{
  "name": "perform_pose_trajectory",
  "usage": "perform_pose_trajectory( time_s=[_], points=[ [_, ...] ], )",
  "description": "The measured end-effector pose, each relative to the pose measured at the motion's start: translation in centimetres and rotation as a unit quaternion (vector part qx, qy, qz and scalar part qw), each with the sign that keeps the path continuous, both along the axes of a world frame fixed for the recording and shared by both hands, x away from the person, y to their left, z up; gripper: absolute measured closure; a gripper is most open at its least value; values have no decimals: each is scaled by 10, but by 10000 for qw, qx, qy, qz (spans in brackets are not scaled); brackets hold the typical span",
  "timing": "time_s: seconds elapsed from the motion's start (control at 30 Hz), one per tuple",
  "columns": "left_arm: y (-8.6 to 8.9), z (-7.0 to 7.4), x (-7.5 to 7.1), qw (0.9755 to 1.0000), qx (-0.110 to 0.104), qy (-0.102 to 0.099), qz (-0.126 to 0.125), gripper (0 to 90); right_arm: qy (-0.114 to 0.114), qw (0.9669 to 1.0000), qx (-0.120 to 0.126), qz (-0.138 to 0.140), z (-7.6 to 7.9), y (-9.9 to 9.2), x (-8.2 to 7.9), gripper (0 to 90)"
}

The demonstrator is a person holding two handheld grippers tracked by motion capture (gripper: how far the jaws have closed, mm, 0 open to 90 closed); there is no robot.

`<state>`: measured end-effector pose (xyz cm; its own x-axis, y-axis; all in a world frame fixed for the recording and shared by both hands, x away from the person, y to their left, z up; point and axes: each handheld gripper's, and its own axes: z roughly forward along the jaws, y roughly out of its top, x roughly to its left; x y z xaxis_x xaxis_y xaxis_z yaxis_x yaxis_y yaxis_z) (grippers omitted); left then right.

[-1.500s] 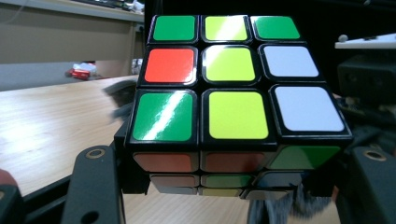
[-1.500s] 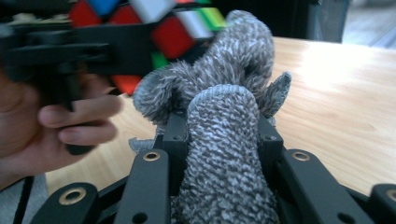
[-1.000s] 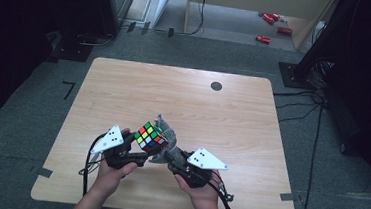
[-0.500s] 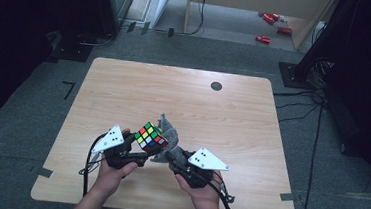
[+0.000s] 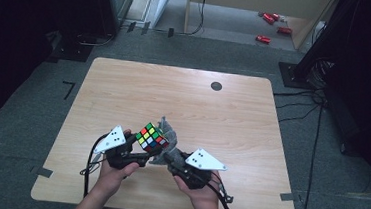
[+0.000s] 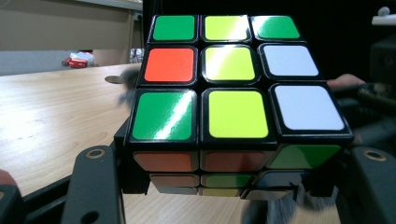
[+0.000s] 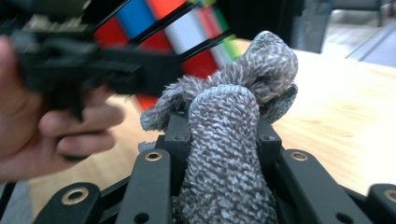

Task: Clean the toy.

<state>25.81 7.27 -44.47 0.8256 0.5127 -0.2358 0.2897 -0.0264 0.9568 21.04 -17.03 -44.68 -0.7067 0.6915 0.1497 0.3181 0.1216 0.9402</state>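
My left hand-held gripper (image 5: 144, 154) is clamped on the cube (image 5: 152, 136); my right hand-held gripper (image 5: 167, 155) grips the grey cloth (image 5: 169, 133), touching the cube above the surface (image 5: 184, 99).

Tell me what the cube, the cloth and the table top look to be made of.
Puzzle cube: likely hard black plastic with glossy coloured stickers; glare streaks the green and yellow squares. Grey cloth: soft looped terry or knit, probably microfibre; it is fuzzy, speckled and bunches between the right gripper's jaws. Table: pale wood-grain top, matte; whether laminate or real wood, I cannot tell.
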Motion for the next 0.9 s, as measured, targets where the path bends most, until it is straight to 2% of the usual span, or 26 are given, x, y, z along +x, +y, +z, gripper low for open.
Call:
perform_pose_trajectory(
  time_s=[0.07, 0.13, 0.17, 0.3, 0.33, 0.4, 0.53, 0.6, 0.7, 0.77, 0.83, 0.9],
  points=[
    [2, 0, 1, 10000, -9, -1, 26, 341, -6, 9994, -176, 290, -3, 10, -3, 676],
    [2, 1, 1, 10000, -43, 9, 37, 341, -79, 9991, -275, 305, -2, 11, -4, 675],
    [2, 1, 1, 10000, -48, 11, 25, 341, -63, 9994, -236, 251, 0, 7, -2, 675],
    [-1, 0, -1, 10000, 1, 0, -30, 341, -1, 9996, 172, -227, 7, -13, 5, 676],
    [-2, -1, -1, 10000, 16, 1, -37, 342, 2, 9996, 156, -238, 7, -13, 5, 676],
    [-2, -1, -1, 10000, 5, 8, -40, 341, 1, 9999, 41, -101, 4, -8, 2, 676],
    [1, 0, 0, 10000, -26, 0, -7, 341, -21, 9989, -249, 404, -1, 9, -3, 675],
    [2, 0, 0, 10000, -35, -4, -4, 341, -72, 9989, -292, 350, 1, 6, -2, 675],
    [0, -1, 0, 10000, 3, 9, -32, 341, -38, 10000, 5, -31, 5, -9, 4, 676],
    [-2, -2, 0, 10000, 8, 28, -56, 342, -13, 10000, 40, -75, 5, -12, 5, 676],
    [-2, -1, 0, 10000, -14, 22, -74, 342, 14, 9999, -71, 113, 1, -4, 3, 676],
    [-2, 0, -1, 10000, -54, 28, -69, 341, 9, 9987, -261, 448, -5, 8, -1, 675]
  ],
)
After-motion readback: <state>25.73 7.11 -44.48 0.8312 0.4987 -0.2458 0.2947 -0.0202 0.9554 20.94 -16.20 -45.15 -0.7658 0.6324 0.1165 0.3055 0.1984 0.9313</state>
